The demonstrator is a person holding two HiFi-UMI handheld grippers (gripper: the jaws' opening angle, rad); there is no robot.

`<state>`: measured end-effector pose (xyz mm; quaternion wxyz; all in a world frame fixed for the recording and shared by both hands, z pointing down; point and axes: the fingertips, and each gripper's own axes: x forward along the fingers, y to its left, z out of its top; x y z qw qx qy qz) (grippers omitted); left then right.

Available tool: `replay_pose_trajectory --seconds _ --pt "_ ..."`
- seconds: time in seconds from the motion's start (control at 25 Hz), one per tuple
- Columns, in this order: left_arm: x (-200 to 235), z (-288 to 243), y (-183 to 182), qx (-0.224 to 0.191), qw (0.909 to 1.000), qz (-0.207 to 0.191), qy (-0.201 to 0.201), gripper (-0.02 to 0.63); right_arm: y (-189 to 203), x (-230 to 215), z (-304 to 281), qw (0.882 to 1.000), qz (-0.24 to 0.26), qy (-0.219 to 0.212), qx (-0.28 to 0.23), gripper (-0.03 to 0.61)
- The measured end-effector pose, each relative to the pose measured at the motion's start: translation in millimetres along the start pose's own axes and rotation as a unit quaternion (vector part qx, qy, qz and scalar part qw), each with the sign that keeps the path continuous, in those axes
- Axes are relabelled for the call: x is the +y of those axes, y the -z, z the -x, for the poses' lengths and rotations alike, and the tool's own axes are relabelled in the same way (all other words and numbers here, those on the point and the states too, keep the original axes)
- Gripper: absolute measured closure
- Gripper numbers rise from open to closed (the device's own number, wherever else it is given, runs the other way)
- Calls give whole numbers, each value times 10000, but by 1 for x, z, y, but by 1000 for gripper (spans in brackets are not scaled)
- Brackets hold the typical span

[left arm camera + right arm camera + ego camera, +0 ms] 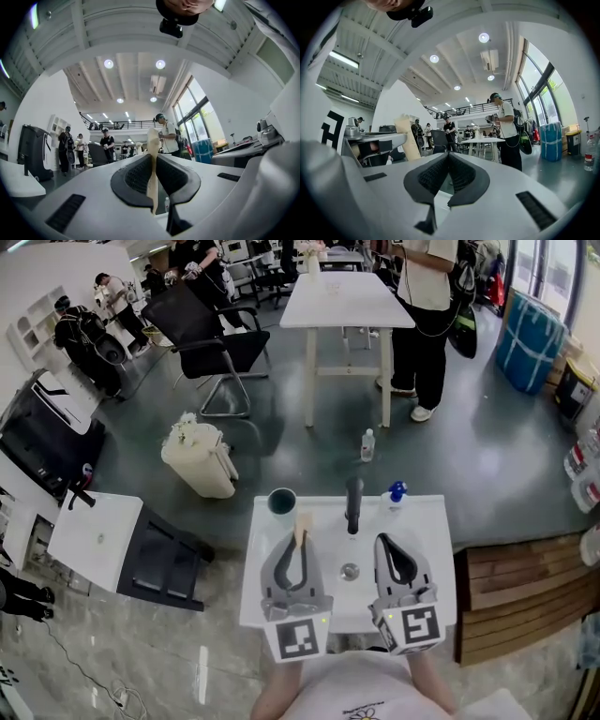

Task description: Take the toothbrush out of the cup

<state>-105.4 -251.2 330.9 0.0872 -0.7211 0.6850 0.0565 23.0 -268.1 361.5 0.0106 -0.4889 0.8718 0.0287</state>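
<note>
Left tongs point(302, 540) pinched almost shut on a pale beige, flat-handled toothbrush point(302, 524). Gripped mid-handle between the black ribbed pads point(136, 176), one end standing above the tips, the other hanging below them. Toothbrush out of the dark teal round cup point(281, 501), just beside its right rim in the head view.

Right tongs point(386, 542) closed pad against pad, with nothing between. Low over the right side of the basin, apart from everything.

Cream-white lidded bin point(197, 460) out on the grey floor point(469, 465), well beyond the back left corner. Cup upright at that corner of the white sink counter point(267, 601), close to both edges. Only a narrow strip of counter left of the left tongs before the side edge. Open basin between the two pairs of tongs, round metal drain point(350, 571) at its middle. Black upright faucet point(353, 504) at the back rim, just right of the toothbrush. Small clear bottle point(367, 444) on the floor past the back edge. Blue-capped white bottle point(396, 492) at the back right corner, near the edge.
</note>
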Motion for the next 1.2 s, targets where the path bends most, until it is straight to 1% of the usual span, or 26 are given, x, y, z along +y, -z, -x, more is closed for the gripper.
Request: replay_pose_trajectory --seconds 0.32,0.56,0.84,1.0,1.2 --pt "13 6 -3 -47 9998 -9 -207 574 -3 4 -1 9998 199 -2 -34 568" --pt "15 7 -9 -82 9998 -43 -195 574 -1 6 0 9999 142 21 15 568" --pt "18 8 -8 -95 9997 -11 -207 574 -2 6 -1 9998 166 43 -109 568" --pt "19 7 -6 -80 9998 -26 -191 574 0 5 -1 9997 203 66 -78 568" --pt "21 6 -10 -116 9997 -44 -206 574 2 5 -2 9999 134 88 -19 568"
